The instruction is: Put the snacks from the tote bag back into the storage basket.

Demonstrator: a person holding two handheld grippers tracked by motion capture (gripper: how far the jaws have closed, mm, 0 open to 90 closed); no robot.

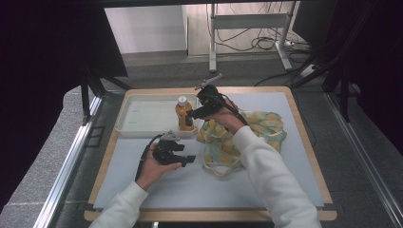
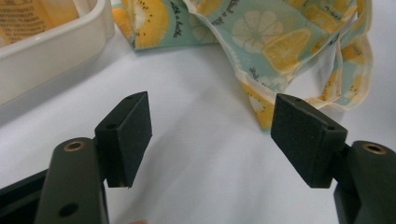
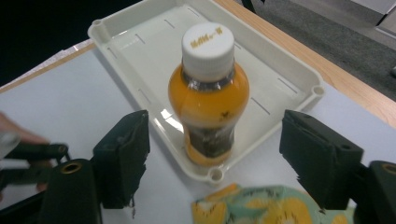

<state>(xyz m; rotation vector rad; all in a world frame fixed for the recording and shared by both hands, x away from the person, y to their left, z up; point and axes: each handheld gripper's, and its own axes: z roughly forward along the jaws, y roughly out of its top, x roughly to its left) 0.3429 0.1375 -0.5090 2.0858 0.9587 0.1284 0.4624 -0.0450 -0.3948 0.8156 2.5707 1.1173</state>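
Bottle of orange juice, clear plastic with a white screw cap (image 3: 208, 100), standing upright in the near right corner of a shallow white plastic tray (image 3: 140, 60); dark label band low on its body. In the high view the bottle (image 1: 184, 114) sits just left of centre frame, at the right end of the tray (image 1: 142, 116).

Right gripper (image 1: 194, 114): black, held in the person's right hand, hovering just beside the bottle on its right. In the right gripper view the two foam-faced jaws stand wide, one each side of the bottle lower in frame, pads clear of it, nothing gripped.

Left gripper (image 1: 189, 160): black, in the left hand, lower centre-left of the high view, resting near the pale tabletop. In the left gripper view its jaws stand wide apart with only bare white surface between them.

Cloth bag, mint green with yellow citrus slices and cream trim (image 1: 242, 137): crumpled on the table right of the tray, partly under the right forearm. Its edge shows at the top of the left gripper view (image 2: 280, 42) and at the bottom of the right gripper view (image 3: 252, 205), close to the tray's corner.

Table (image 1: 214, 190): white mat on a wood-edged top. White sleeves on both forearms.
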